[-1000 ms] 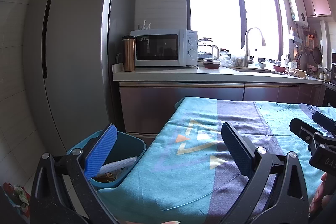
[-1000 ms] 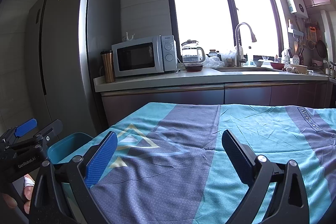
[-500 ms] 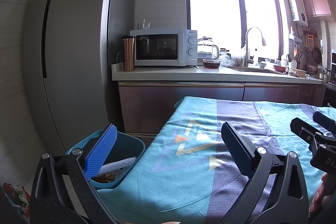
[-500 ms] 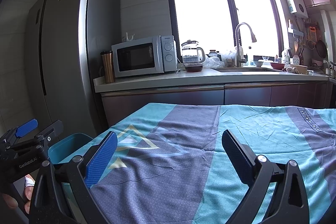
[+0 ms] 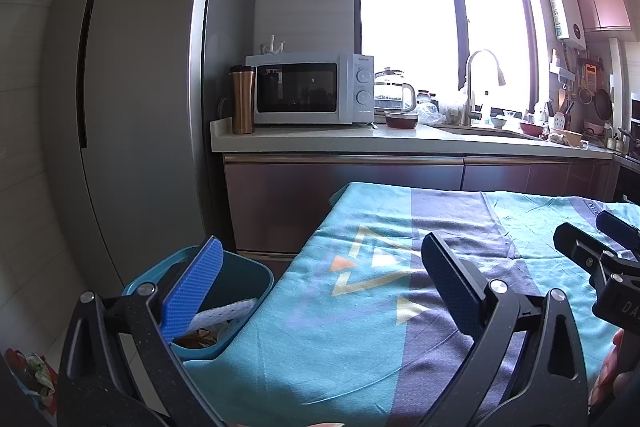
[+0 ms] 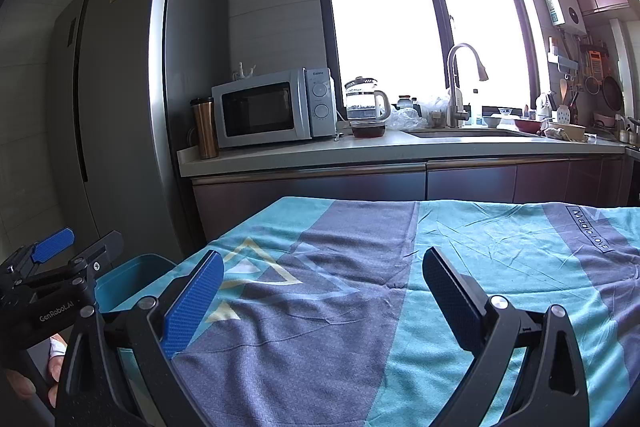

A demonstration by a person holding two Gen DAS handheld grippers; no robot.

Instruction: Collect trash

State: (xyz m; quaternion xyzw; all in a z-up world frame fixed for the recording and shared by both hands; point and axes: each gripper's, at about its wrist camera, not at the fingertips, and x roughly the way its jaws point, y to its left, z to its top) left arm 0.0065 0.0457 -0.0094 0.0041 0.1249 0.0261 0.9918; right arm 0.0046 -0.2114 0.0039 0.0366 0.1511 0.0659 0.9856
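Kitchen background: fridge [image 5: 132, 107], microwave [image 5: 310, 89] on the counter, bright window. Nearer, a tabletop under a teal and grey cloth [image 5: 360, 327]. Left gripper [image 5: 320, 291] has its fingers spread wide, nothing between them; right gripper [image 6: 320, 291] likewise spread wide and empty, hovering over the cloth. Teal bin [image 5: 240, 275] sits on the floor just beside the tabletop's left edge, partly hidden behind the left gripper's left finger [image 5: 192, 291]. Trash in the bin [image 5: 224, 315]: white paper plus brownish bits (hard to make out). Something crumpled on the floor [image 5: 36, 371] at the far left, cut off by the frame. From the right wrist, only the bin's rim shows.
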